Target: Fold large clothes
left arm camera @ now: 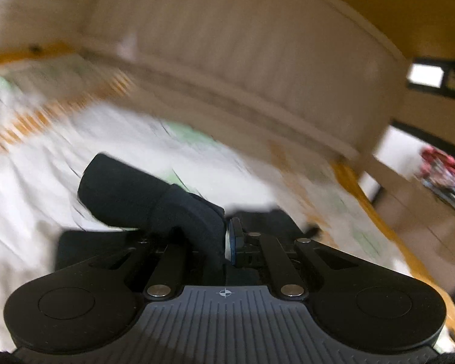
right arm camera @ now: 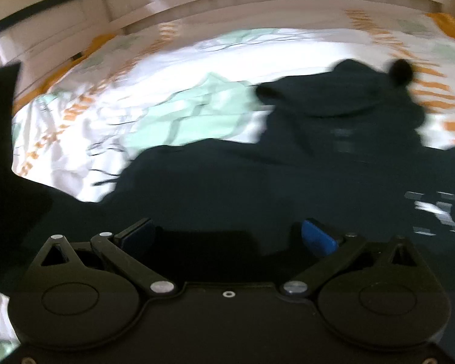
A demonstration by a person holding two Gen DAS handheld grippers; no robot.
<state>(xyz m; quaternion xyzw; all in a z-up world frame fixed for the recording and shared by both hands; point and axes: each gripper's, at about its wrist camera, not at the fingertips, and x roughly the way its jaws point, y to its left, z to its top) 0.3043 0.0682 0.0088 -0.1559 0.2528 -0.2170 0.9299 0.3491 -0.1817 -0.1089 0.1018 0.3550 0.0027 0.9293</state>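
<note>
A: Start at the left. What is the left gripper [left arm camera: 227, 236] doing?

B: Its jaws are drawn together and pinch a fold of the dark garment [left arm camera: 154, 200]. A cuffed, tube-like end, probably a sleeve, sticks out up and to the left of the jaws, lifted clear of the bedspread [left arm camera: 45, 182].

A: And the bedspread is our landmark?

B: Yes. It is white with green patches and orange dashes. Beyond its far edge stands a pale padded headboard [left arm camera: 242, 48]. Everything there is smeared with blur, so finer detail is hard to read.

A: Now the right side.

B: In the right wrist view the dark garment [right arm camera: 257, 182] lies spread on the bedspread [right arm camera: 75, 127], covering its near and right-hand part. A hood-like hump [right arm camera: 342, 91] rises toward the bedspread's far side. A pale printed mark [right arm camera: 436, 209] shows on the fabric at the right.

A: The right gripper [right arm camera: 227, 236]?

B: Its jaws stand wide apart, blue pads [right arm camera: 318, 238] showing, just above the cloth with nothing pinched between them.
</note>
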